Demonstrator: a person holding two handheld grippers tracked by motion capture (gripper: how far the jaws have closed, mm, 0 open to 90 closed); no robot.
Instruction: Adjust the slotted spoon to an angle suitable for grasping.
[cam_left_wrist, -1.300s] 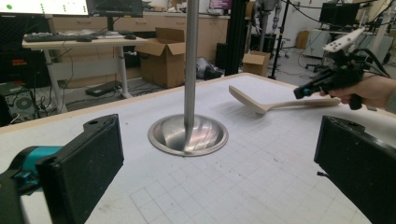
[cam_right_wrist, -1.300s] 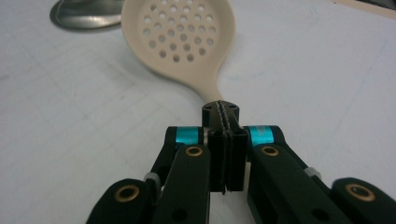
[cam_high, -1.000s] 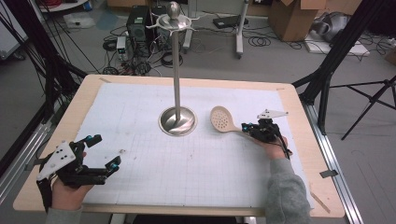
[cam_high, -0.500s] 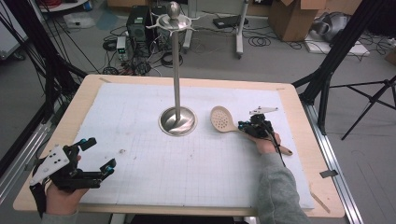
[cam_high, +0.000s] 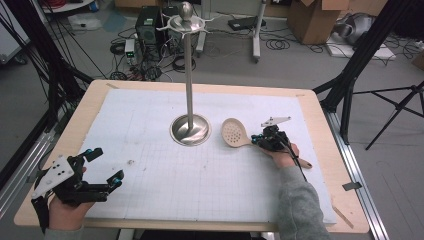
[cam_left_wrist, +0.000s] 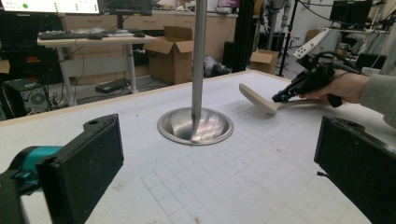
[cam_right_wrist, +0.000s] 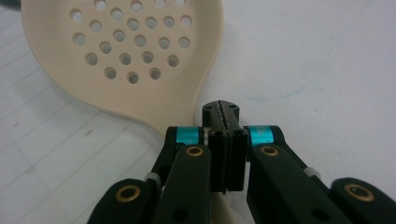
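Right gripper (cam_high: 259, 142) jaws pinched on slotted spoon (cam_high: 234, 134) handle, spoon flat at 3 o'clock of stand base (cam_high: 190, 130). Left gripper (cam_high: 102, 169) spread, idle at 7 o'clock. Lift level, keep the pinch firm near the bowl

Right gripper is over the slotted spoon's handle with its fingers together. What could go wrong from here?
1. The right gripper has its fingers pressed together above the spoon handle, with nothing visibly between them; lifting now would likely leave the spoon on the table.
2. The stand is close beside the spoon bowl; a swing could knock its base or pole.
3. The left gripper rests open at the near edge, too far to steady anything.
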